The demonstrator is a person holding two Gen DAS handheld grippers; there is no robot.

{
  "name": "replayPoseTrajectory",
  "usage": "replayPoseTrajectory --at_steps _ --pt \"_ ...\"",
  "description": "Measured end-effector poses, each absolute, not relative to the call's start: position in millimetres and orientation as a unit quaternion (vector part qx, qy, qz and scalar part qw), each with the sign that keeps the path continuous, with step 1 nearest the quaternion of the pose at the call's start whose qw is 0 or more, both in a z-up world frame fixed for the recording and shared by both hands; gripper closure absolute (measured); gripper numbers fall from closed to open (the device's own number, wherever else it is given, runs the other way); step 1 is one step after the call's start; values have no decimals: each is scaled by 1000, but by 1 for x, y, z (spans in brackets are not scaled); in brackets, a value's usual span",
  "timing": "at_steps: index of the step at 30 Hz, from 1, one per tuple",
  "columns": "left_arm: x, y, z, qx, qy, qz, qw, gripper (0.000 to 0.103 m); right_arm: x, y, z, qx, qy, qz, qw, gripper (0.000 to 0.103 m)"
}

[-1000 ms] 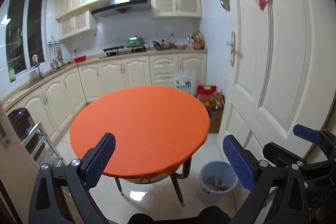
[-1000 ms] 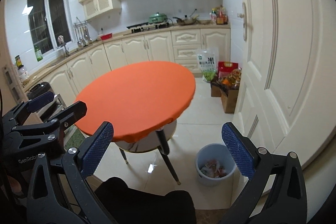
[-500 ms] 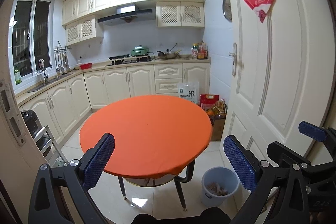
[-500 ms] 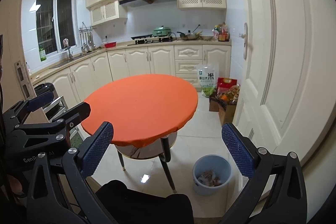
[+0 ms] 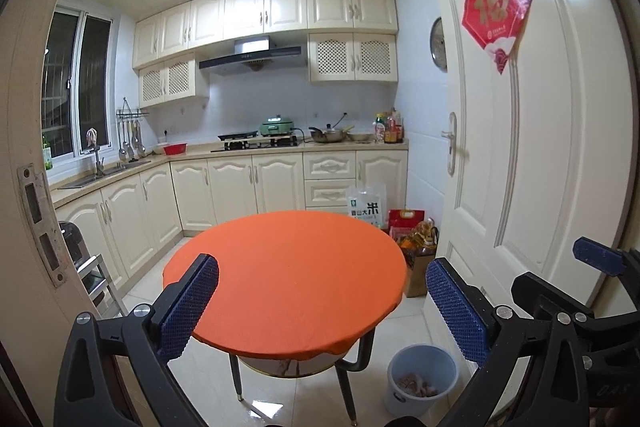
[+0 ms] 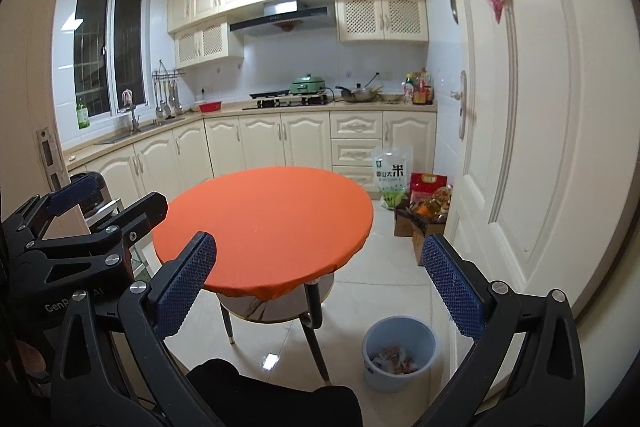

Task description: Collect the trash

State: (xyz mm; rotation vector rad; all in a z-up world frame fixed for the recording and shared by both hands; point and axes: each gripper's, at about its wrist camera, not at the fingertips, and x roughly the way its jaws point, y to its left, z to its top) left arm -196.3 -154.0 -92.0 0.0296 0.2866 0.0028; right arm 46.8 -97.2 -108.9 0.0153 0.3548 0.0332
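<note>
A light blue trash bin (image 5: 421,377) stands on the floor to the right of the round orange table (image 5: 288,275) and holds crumpled wrappers; it also shows in the right wrist view (image 6: 398,351) with the table (image 6: 264,227). No trash shows on the table top. My left gripper (image 5: 320,307) is open and empty, held back from the table. My right gripper (image 6: 316,287) is open and empty too. The right gripper shows at the right edge of the left wrist view (image 5: 580,287), and the left gripper at the left of the right wrist view (image 6: 80,223).
A white door (image 5: 520,147) stands on the right. A cardboard box of groceries (image 5: 418,251) and a rice bag (image 5: 366,205) sit on the floor behind the table. Cream cabinets (image 5: 240,187) line the back and left walls. A door frame (image 5: 28,187) is close on the left.
Both views have tilted upward and pulled back: the table and bin sit lower and look smaller, and more of the ceiling shows. Both grippers stay open and empty.
</note>
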Motion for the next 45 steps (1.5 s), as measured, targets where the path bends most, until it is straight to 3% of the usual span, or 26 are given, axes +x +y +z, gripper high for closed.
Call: replayPoseTrajectory --at_steps 45 --pt "-190 -132 -100 19 129 0 992 1 43 -100 -109 7 173 10 985 0"
